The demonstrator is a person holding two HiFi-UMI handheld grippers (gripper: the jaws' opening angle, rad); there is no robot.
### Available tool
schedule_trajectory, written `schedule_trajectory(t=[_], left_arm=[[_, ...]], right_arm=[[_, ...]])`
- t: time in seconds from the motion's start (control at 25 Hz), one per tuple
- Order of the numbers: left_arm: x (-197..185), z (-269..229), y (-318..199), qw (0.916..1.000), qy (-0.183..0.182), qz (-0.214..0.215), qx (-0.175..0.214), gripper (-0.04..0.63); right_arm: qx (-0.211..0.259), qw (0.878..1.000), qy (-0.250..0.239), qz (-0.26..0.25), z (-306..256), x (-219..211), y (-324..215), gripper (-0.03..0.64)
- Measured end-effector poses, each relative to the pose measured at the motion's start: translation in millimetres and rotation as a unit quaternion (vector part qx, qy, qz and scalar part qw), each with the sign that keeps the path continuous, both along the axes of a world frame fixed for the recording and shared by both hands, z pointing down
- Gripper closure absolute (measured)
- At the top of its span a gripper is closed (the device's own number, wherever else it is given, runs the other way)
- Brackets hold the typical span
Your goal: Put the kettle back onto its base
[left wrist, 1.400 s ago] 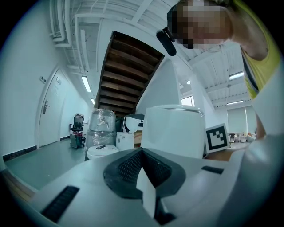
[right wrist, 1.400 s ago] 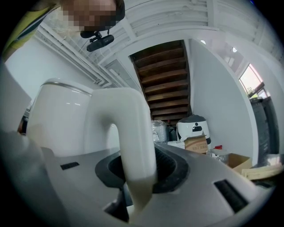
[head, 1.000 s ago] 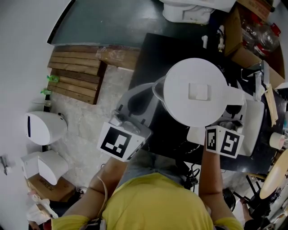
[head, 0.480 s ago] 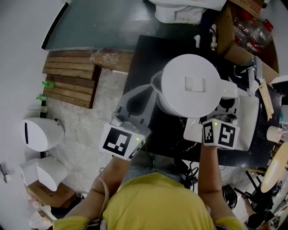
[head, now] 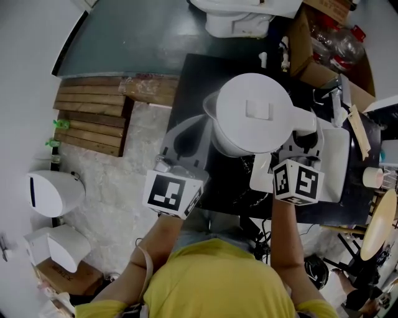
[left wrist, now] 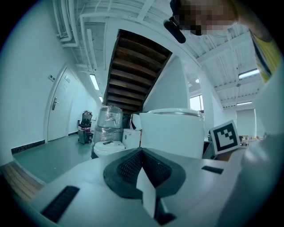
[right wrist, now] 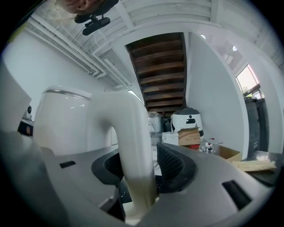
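In the head view a white kettle (head: 252, 115) with a flat round lid stands on the black table (head: 196, 81); its base is hidden beneath it. My right gripper (head: 297, 144) reaches in from the right, around the kettle's handle (head: 306, 120). In the right gripper view the curved handle (right wrist: 133, 146) stands between the jaws of that gripper (right wrist: 142, 170), which have just been opening, and a gap shows beside the right pad. My left gripper (head: 185, 138) hovers left of the kettle, shut and holding nothing. In the left gripper view the closed left gripper (left wrist: 143, 153) points at the kettle (left wrist: 173, 131).
A white flat appliance (head: 339, 161) lies right of the kettle. A cardboard box of bottles (head: 333, 40) and a white machine (head: 239, 15) sit at the back. Left of the table are a wooden pallet (head: 93, 112) and a white bin (head: 53, 192) on the floor.
The kettle and the right gripper have drifted slightly up and left in the head view, and the kettle looks a little smaller. The left gripper has stayed put.
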State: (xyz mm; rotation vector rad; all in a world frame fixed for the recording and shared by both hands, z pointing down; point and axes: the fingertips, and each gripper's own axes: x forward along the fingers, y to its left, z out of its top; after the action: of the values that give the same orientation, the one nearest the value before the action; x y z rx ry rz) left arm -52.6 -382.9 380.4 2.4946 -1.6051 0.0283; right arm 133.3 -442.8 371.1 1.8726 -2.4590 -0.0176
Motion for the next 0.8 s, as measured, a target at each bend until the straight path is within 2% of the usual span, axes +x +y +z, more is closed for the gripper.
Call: schedule_trajectory(t=[0.28, 0.8], left_arm=[[0.6, -2.5, 3.0, 1.0, -0.001, -0.005, 0.002, 0.594], [4.1, -16.6, 24.0, 0.9998, -0.005, 0.012, 0.014, 0.594]], right_arm=[[-0.007, 1.0, 0.009, 0.028, -6.2, 3.1, 14.5, 0.433], [-0.02, 1.0, 0.0, 0.021, -24.2, -2.3, 72.0, 0.428]])
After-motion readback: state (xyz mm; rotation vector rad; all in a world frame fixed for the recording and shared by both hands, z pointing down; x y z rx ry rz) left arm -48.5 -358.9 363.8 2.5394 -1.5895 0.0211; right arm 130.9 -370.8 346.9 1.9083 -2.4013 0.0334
